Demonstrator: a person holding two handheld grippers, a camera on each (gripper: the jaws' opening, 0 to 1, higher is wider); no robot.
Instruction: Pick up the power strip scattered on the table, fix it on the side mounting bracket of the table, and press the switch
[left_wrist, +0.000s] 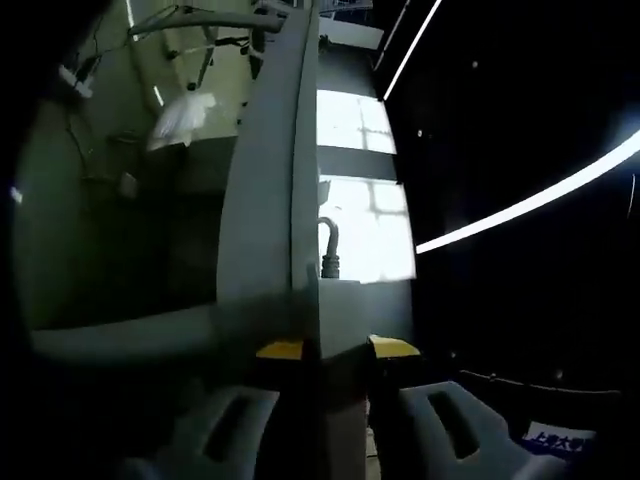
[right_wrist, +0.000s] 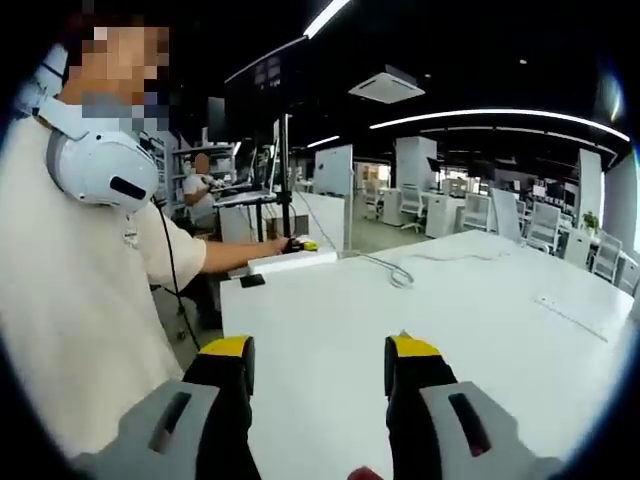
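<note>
Looking along my right tongs (right_wrist: 320, 365), I see the jaws apart over the white worktop (right_wrist: 450, 310); the power strip (right_wrist: 292, 260) lies at its far-left corner beside the person's hand (right_wrist: 290, 244). My left tongs (left_wrist: 335, 350) clamp a grey upright panel edge (left_wrist: 300, 200).

The right gripper (right_wrist: 318, 362) has black jaws capped with yellow tips, set on grey housings with dark oval slots. The left gripper (left_wrist: 338, 350) has the same yellow tips and pale grey housings with slots. The person (right_wrist: 75, 300) wears a cream short-sleeved shirt and a white headset (right_wrist: 98, 160) with a thin black cable.
</note>
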